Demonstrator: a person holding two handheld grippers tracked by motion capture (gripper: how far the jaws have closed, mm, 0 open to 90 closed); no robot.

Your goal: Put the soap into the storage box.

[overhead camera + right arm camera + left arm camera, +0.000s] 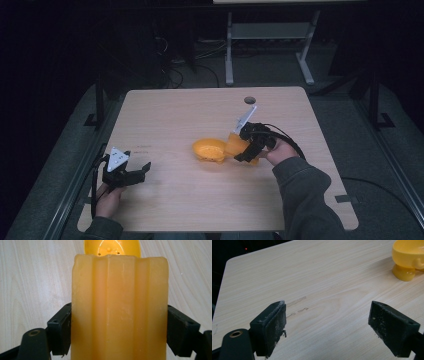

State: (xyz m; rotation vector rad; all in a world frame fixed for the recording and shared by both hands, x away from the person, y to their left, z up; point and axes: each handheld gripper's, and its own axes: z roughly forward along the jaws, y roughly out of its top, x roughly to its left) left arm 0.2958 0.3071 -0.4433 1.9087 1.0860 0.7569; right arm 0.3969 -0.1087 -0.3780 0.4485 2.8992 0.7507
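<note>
A yellow bowl [210, 149] on a small foot stands on the wooden table [175, 200], a little right of centre. Just to its right, my right gripper [243, 149] is shut on a pale orange ridged block [233, 145]. In the right gripper view the block [120, 285] stands upright between the jaws of the right gripper [119, 315], with the bowl [112, 247] just behind it. My left gripper [136, 172] rests open near the table's front left. In the left gripper view the left gripper [327, 322] holds nothing, and the bowl [408, 255] sits far off at the upper right.
A round cable hole [249, 100] sits near the table's far edge. Beyond the table stands a white desk frame [270, 31] on a dark floor with cables. Bare wood lies between the two grippers.
</note>
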